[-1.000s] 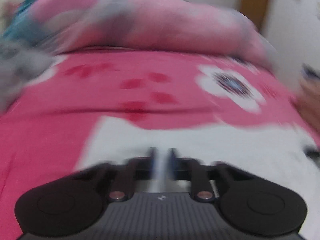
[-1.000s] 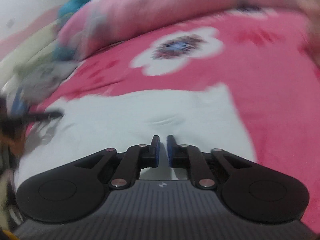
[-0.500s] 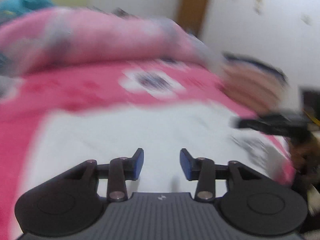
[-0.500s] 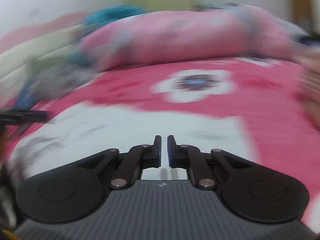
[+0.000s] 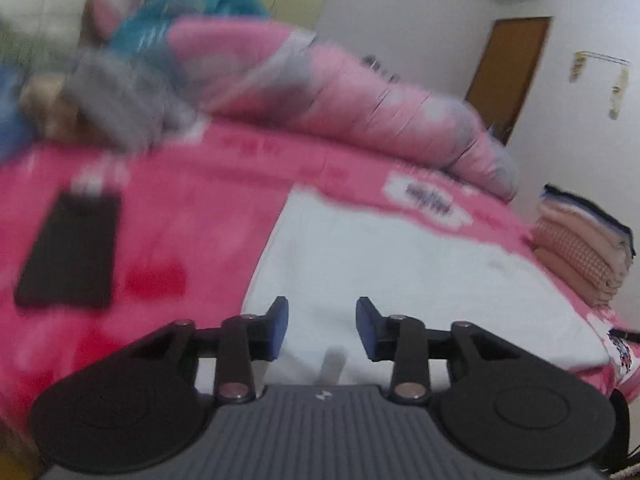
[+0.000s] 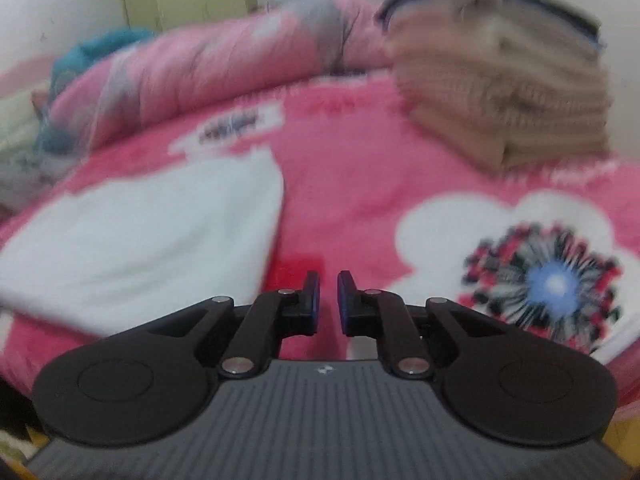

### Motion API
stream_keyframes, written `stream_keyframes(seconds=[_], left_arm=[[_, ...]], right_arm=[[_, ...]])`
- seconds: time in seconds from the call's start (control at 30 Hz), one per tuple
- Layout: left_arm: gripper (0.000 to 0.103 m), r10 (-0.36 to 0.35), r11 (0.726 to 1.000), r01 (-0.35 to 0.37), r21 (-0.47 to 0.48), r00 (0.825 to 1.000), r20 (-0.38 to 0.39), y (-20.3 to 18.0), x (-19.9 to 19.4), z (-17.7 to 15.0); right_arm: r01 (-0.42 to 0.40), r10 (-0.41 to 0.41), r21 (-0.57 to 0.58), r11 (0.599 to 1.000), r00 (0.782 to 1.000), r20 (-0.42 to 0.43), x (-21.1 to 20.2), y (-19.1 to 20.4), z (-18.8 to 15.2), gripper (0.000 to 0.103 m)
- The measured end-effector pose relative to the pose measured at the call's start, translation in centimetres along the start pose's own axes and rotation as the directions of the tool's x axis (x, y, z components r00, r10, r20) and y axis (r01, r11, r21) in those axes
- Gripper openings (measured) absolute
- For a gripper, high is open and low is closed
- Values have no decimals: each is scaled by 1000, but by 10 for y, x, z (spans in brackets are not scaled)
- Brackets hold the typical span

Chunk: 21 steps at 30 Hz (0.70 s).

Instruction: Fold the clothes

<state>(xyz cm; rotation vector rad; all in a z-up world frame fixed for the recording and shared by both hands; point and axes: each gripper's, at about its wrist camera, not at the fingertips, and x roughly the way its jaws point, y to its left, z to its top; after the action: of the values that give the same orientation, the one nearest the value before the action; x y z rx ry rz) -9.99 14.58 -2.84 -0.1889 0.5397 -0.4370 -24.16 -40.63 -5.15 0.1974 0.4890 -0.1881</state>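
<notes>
Bedspread (image 5: 192, 216), pink with white flowers, fills both of my wrist views, with a rolled pink quilt (image 5: 360, 96) along its far side. On it lies the white garment (image 5: 400, 272), folded flat; I see it under my left gripper (image 5: 322, 326), whose jaws are spread wide and empty. A stack of folded clothes (image 6: 504, 100) sits well right of it. My right gripper (image 6: 328, 298) hangs over bare bedspread just beside the garment's edge, jaws apart by a narrow gap, holding nothing. A dark flat object (image 5: 70, 252) lies left.

A home bedroom: pink floral bedspread (image 5: 192, 208), rolled quilt (image 5: 360, 96), door (image 5: 508, 72).
</notes>
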Motion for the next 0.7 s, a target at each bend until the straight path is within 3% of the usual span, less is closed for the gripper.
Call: stream_keyframes(seconds=[0.1,0.17,0.23,0.3,0.37,0.47,0.53,0.6,0.7], left_arm=[[42,-88,995,87,42,996,16,-34,7,9],[44,-126,987,130,91,991,-40,-58,22,2],[44,-120,982,135,134,986,-115,-72,39,-13],[43,-105,982,127,136,981,-162,-68,45,-30],[43,-99,984,121,132,982,-163,-62,36,-34],[42,-91,985,110,134,986,-141,-57,17,-30],[43,-86,985,104,135,988,-127,-53,5,-28],[43,-82,986,97,136,990,-112,-50,-8,-26],[45,-80,985,92,142,993,-89,-47,-23,-22]], right_arm=[[-114,120,-96,989,991,61,5,43,10,10],[-206,217,-167,964,975,46,18,75,11,10],[-274,280,-225,935,960,-8,27,99,0,8],[-263,253,-284,922,965,-72,29,102,-21,8],[-228,208,-267,936,973,-104,17,80,-40,7],[-200,182,-180,963,977,-113,-6,49,-34,5],[-127,108,-213,969,989,-99,-21,43,-28,11],[-98,83,-231,968,994,-74,-32,42,-21,11],[-161,160,-220,962,987,-23,-29,52,-9,11]])
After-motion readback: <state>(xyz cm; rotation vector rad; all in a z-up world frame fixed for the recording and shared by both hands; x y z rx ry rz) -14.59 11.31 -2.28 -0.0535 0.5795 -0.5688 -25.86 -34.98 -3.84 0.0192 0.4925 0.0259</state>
